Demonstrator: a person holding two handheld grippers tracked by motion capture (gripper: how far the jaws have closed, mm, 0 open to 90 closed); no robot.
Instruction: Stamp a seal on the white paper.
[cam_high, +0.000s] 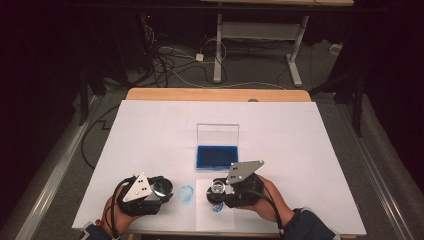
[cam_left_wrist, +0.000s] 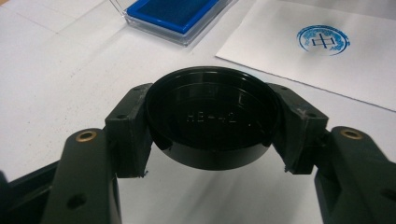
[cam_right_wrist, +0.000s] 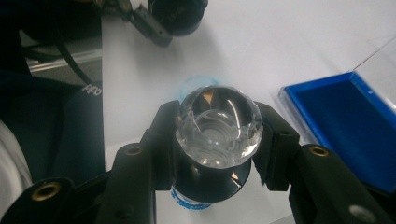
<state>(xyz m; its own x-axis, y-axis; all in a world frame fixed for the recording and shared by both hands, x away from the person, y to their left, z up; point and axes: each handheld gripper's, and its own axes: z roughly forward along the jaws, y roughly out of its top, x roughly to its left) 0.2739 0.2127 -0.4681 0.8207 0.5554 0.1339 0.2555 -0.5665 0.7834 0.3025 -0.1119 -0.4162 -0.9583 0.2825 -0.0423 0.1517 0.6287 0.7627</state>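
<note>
High view: stamp and cap gripped over a white sheet

The white-covered table (cam_high: 150, 130) stands in a dark room with cables on the floor (cam_high: 180, 70). The right gripper (cam_high: 220, 192) clamps a crystal-topped stamp (cam_right_wrist: 218, 127) just above its blue imprint (cam_high: 216, 206); the left gripper (cam_high: 162, 189) clamps the black cap (cam_left_wrist: 212, 116). The blue ink pad (cam_high: 216, 156) lies beyond.

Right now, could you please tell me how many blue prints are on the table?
2. One print lies left of the stamp; another sits beneath it, partly hidden.

Each hand-held gripper (cam_high: 162, 189) (cam_high: 218, 189) is clamped tight.
</note>
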